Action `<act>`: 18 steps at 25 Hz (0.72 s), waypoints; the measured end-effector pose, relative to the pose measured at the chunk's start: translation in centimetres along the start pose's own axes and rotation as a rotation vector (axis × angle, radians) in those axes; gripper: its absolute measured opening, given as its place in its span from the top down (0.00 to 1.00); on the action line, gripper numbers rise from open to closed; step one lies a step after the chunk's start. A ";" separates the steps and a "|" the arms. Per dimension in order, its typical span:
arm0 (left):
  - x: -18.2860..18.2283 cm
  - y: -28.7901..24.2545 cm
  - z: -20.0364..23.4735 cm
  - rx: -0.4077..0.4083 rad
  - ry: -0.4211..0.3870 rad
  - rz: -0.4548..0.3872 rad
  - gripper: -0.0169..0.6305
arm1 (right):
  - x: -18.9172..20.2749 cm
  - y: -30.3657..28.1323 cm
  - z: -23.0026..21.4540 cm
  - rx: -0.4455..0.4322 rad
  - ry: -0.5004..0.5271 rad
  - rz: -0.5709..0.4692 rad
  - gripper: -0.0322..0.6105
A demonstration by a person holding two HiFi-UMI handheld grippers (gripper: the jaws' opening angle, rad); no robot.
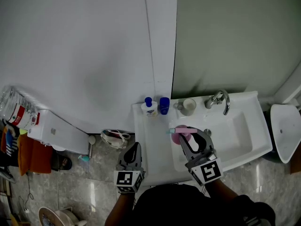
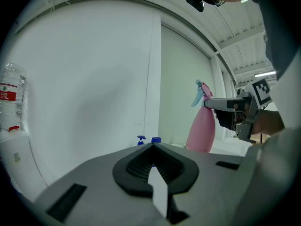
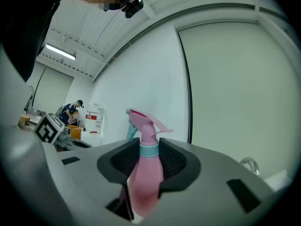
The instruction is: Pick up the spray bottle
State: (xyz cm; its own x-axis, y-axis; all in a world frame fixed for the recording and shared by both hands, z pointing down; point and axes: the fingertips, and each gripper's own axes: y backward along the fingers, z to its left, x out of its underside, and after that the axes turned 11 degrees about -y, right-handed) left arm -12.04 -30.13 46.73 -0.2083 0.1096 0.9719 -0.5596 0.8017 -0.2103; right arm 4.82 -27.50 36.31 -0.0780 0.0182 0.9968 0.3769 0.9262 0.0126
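Two grippers show at the lower middle of the head view: the left gripper [image 1: 134, 149] lies below the left edge of the white sink [image 1: 244, 140] with nothing in it, and the right gripper [image 1: 190, 138] pinches the pink spray bottle [image 1: 178, 136] at the basin's left rim, below a blue-capped bottle [image 1: 150, 107] and a cup [image 1: 188, 106] at the sink's back edge. In the left gripper view the jaws are pressed together at lower centre with nothing between them; the spray bottle stands upright right of centre, clamped at its neck. In the right gripper view, the pads squeeze the bottle just below its teal collar, at lower centre.
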 end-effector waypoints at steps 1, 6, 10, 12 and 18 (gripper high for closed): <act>0.0 0.0 0.0 -0.003 0.001 -0.003 0.98 | 0.1 0.0 0.0 0.004 -0.006 -0.003 0.75; 0.1 0.2 -0.1 -0.010 0.007 0.001 0.98 | 0.6 0.0 0.0 0.009 -0.014 -0.002 0.75; -0.5 0.2 -0.1 -0.018 -0.006 -0.026 0.98 | 1.0 0.0 -0.1 0.007 -0.015 0.003 0.75; -0.2 0.3 -0.2 -0.017 0.003 -0.011 0.98 | 1.1 -0.1 -0.1 0.007 -0.019 0.002 0.75; -0.9 0.5 -0.1 -0.023 -0.013 -0.037 0.98 | 1.3 0.0 0.1 0.001 -0.015 0.004 0.75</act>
State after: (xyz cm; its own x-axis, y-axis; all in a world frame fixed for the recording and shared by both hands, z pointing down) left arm -12.03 -29.74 45.75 -0.1983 0.0725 0.9774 -0.5480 0.8186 -0.1720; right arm 4.61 -27.48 37.59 -0.0900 0.0273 0.9956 0.3765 0.9264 0.0087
